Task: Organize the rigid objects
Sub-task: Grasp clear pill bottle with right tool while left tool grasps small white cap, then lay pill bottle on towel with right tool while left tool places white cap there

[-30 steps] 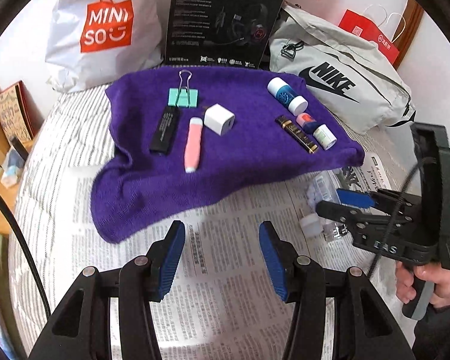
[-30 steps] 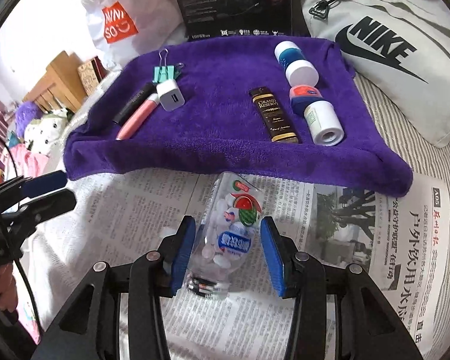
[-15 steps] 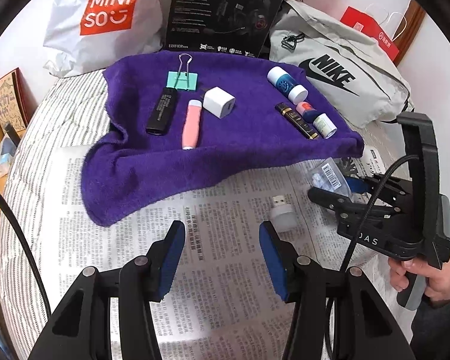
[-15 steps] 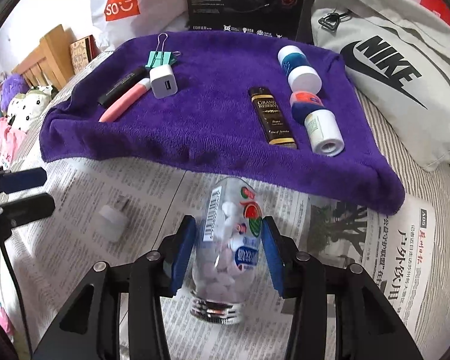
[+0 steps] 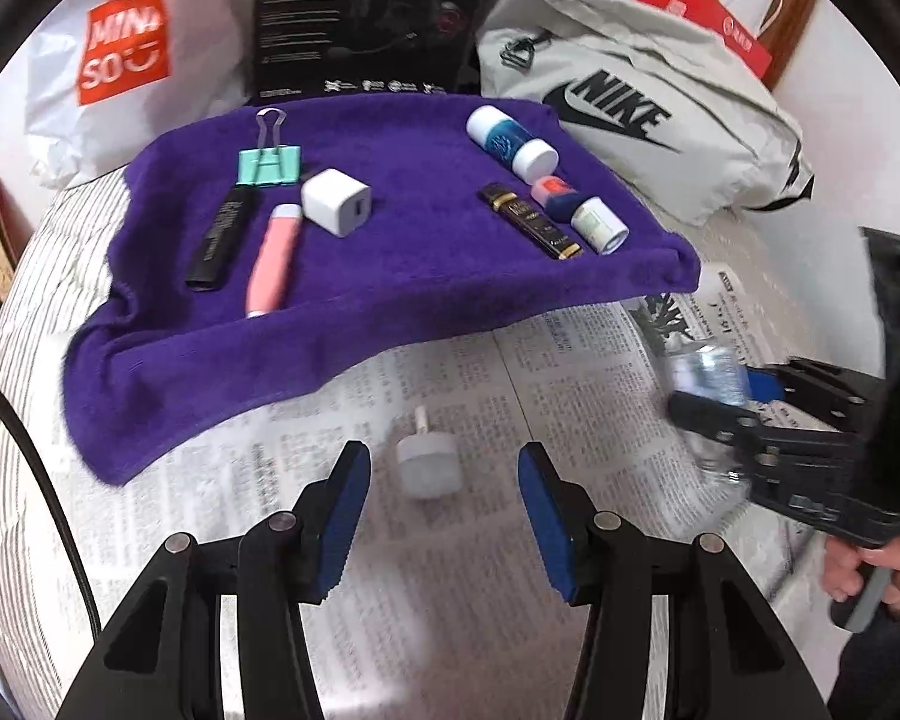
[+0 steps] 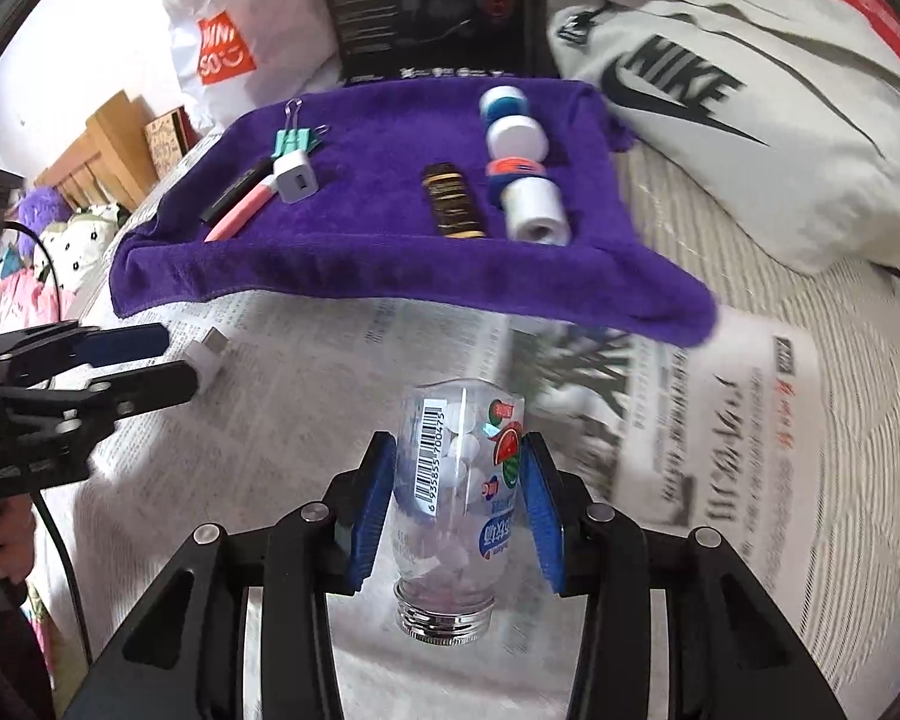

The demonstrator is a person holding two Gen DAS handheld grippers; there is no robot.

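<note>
The right tongs [image 6: 459, 498] pinch a clear plastic bottle [image 6: 459, 480] between their blue pads, which press against both of its sides. The bottle is held upside down, its silver threaded neck toward the camera, above the newspaper [image 6: 306, 420] spread on the bed. Pale round tablets show through its wall, along with a barcode strip and a watermelon sticker.

The left tongs [image 5: 444, 498] are spread wide and hold nothing. Between their blue pads, touching neither, a small translucent white USB plug [image 5: 429, 465] lies on the newspaper, its metal connector pointing toward the purple towel [image 5: 390, 276].

The towel is plush terry, rumpled at its near edge, and covers the far part of the bed. Near its left edge lie a mint binder clip [image 5: 269, 163], a black stick [image 5: 219, 237], a pink tube [image 5: 273, 258] and a white cube charger [image 5: 336, 201]. Toward its right edge lie a blue-and-white bottle [image 5: 510, 141], a flat dark bar with gold print [image 5: 531, 221], a small red-and-blue item [image 5: 553, 192] and a white cylinder [image 5: 599, 223].
</note>
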